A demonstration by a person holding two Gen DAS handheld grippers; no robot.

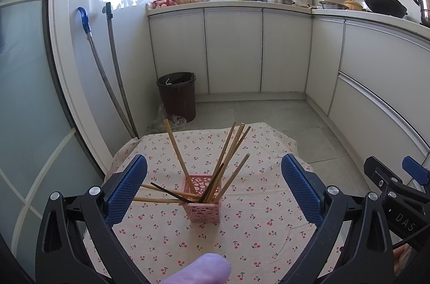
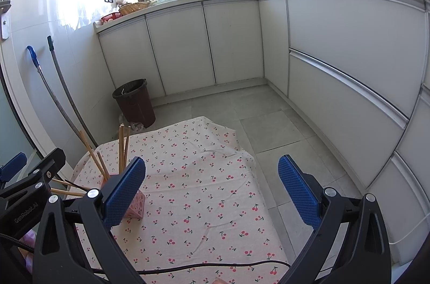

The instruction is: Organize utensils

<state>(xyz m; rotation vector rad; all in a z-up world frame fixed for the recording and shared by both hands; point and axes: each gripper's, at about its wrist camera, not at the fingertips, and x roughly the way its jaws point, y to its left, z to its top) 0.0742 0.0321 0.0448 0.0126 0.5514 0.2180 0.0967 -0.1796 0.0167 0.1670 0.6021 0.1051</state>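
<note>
A pink perforated holder [image 1: 204, 206] stands on the cherry-print cloth [image 1: 258, 225]. Several wooden chopsticks [image 1: 229, 149] and a dark one lean out of it in different directions. My left gripper [image 1: 213, 187] is open and empty, its blue pads either side of the holder, just short of it. In the right wrist view the holder [image 2: 135, 204] is partly hidden behind the left pad [image 2: 123, 192], with chopsticks [image 2: 122, 149] rising above it. My right gripper [image 2: 212, 192] is open and empty over bare cloth [image 2: 204, 192], to the right of the holder.
A brown waste bin [image 1: 177, 96] stands on the floor beyond the table. Two mop handles [image 1: 113, 74] lean on the left wall. White cabinets [image 1: 233, 50] line the back and right. A black cable [image 2: 204, 265] crosses the near cloth. The right gripper's body [image 1: 397, 192] shows at the right.
</note>
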